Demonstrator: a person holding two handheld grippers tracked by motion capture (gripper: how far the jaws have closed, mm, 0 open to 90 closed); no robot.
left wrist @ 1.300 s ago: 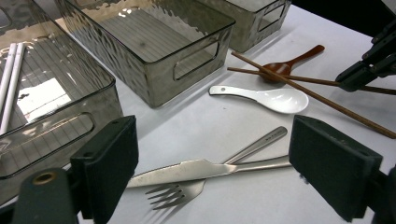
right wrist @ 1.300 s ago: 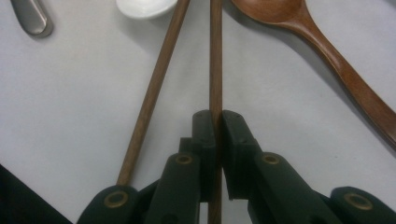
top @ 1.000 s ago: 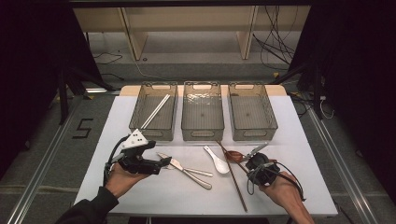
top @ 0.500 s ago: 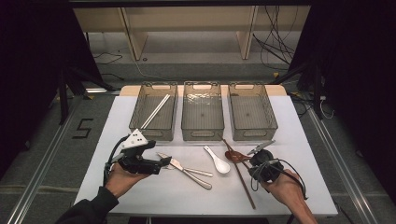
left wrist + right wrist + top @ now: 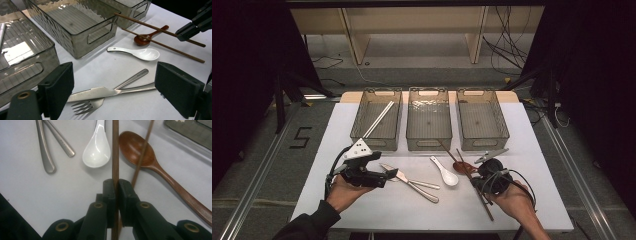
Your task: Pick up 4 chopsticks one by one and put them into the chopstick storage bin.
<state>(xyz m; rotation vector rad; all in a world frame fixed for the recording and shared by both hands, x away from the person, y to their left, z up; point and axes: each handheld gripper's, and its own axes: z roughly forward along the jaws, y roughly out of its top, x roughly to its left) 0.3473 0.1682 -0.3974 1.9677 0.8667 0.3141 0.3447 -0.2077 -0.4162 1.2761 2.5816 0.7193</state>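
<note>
My right gripper (image 5: 115, 183) is shut on a brown chopstick (image 5: 115, 157), which runs up between a white spoon (image 5: 97, 147) and a wooden spoon (image 5: 135, 147). A second brown chopstick (image 5: 143, 152) crosses the wooden spoon's bowl. In the high view that gripper (image 5: 476, 177) sits at the table's front right, and the held chopstick (image 5: 447, 151) points toward the middle bin. My left gripper (image 5: 382, 170) is open at the front left. Between its wide jaws (image 5: 117, 92) lie a steel knife (image 5: 100, 93) and a fork (image 5: 132, 78), crossed on the table and untouched.
Three grey see-through bins stand in a row at the back: the left one (image 5: 362, 132) holds white chopsticks (image 5: 378, 119), then the middle one (image 5: 428, 142) and the right one (image 5: 504, 132). The white table (image 5: 537, 200) has dark floor on all sides.
The held chopstick has shifted and swung a little to the right with my right gripper. The left gripper has stayed where it was.
</note>
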